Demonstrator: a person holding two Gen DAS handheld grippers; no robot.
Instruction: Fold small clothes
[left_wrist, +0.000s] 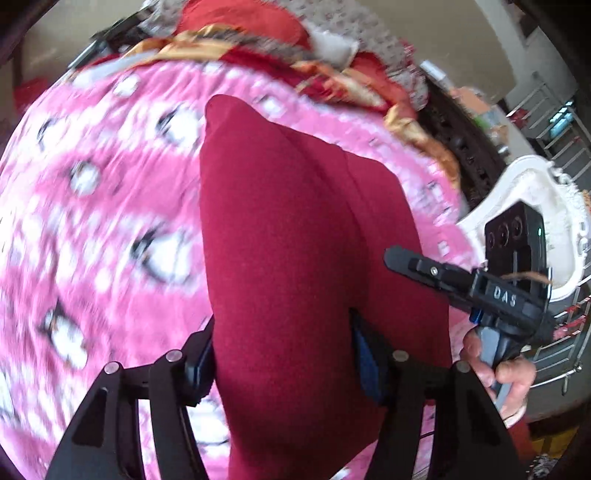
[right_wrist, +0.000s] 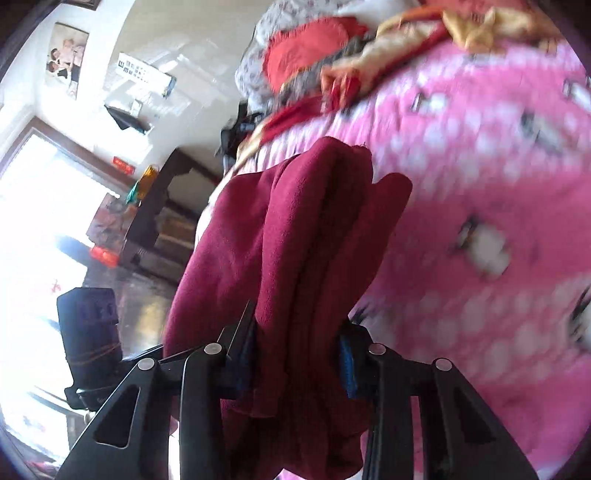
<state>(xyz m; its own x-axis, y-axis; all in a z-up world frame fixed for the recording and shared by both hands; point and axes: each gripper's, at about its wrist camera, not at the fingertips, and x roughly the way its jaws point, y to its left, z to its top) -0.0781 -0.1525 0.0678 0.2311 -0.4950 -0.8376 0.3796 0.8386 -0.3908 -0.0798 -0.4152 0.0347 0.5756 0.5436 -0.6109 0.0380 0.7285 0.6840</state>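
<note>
Both tongs carry the same piece: a dark crimson, soft knitted garment (left_wrist: 295, 236), lifted clear above the bed.

Left tongs (left_wrist: 284, 354): jaws clamped on a thick, smooth bundle of the crimson cloth, which rises between them and ends in a rounded corner. Blue pads just visible on either side of the fabric.

Right tongs (right_wrist: 295, 350): also closed on the crimson cloth, here bunched in several vertical pleats, with loose folds hanging below the jaws. From the left wrist view the right tongs appear at the side, with the person's hand (left_wrist: 502, 373) round the handle, close by the cloth's edge.

Below: bed covered in a pink blanket with a white and black cartoon print (left_wrist: 99, 206). At the far end lies a heap of red and gold satin cloth (left_wrist: 258, 48), unfolded as far as I can tell. White carved bed frame (left_wrist: 532, 192) at one side.

Judgement on progress: garment looks gathered or part-doubled in the air, not laid flat. No neat finished fold lies anywhere in view. Laying it down, squaring it and the heap beyond seem left. Both views blurred; detail limited.
</note>
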